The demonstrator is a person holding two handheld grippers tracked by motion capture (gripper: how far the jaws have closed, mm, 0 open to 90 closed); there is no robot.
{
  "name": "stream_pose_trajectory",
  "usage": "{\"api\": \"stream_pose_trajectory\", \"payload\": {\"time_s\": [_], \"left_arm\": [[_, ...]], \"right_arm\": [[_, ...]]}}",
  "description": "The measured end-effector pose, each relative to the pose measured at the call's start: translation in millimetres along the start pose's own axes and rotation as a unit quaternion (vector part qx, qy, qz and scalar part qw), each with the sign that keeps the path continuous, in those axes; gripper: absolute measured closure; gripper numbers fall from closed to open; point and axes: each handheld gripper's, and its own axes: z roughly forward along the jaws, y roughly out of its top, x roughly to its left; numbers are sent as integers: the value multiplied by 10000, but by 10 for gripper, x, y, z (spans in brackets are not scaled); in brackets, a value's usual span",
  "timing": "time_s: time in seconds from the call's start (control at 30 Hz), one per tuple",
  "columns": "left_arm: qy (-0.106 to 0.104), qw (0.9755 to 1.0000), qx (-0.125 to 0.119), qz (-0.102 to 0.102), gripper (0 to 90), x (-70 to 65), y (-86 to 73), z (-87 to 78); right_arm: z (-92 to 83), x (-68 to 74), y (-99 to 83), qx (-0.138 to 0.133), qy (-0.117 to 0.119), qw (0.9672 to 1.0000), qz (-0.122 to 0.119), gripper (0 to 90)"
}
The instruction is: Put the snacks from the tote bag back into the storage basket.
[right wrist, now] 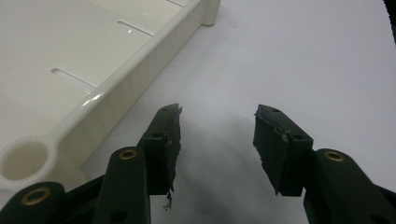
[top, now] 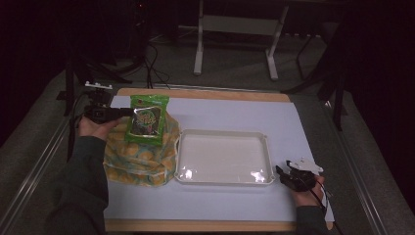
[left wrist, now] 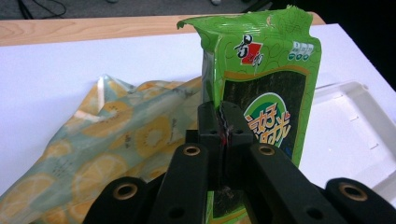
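Note:
A green snack packet [top: 146,119] with a dark window and a torn top hangs above a yellow fruit-print cloth bag [top: 142,156] at the left of the table. My left gripper [top: 128,112] is shut on the packet's left edge, holding it upright. In the left gripper view the black jaws [left wrist: 223,122] pinch the packet [left wrist: 266,93] with the cloth bag [left wrist: 107,149] below. My right gripper [top: 283,172] rests open near the white tray's right front corner. Its jaws [right wrist: 217,140] stand apart with nothing between them.
A white rectangular tray [top: 268,147] lies at the middle of the white sheet, seen close as a tray rim [right wrist: 121,79] in the right gripper view. The wooden table edge [top: 205,92] runs along the far side. A stand's legs [top: 197,54] rise on the floor behind.

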Motion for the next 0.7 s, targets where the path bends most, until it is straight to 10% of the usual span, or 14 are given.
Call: {"api": "stream_pose_trajectory", "payload": {"time_s": [0.7], "left_arm": [[-183, 9997, -150, 60, 896, -248, 98, -18]], "right_arm": [[2, 1, 0, 4, 5, 10000, 2, 504]]}}
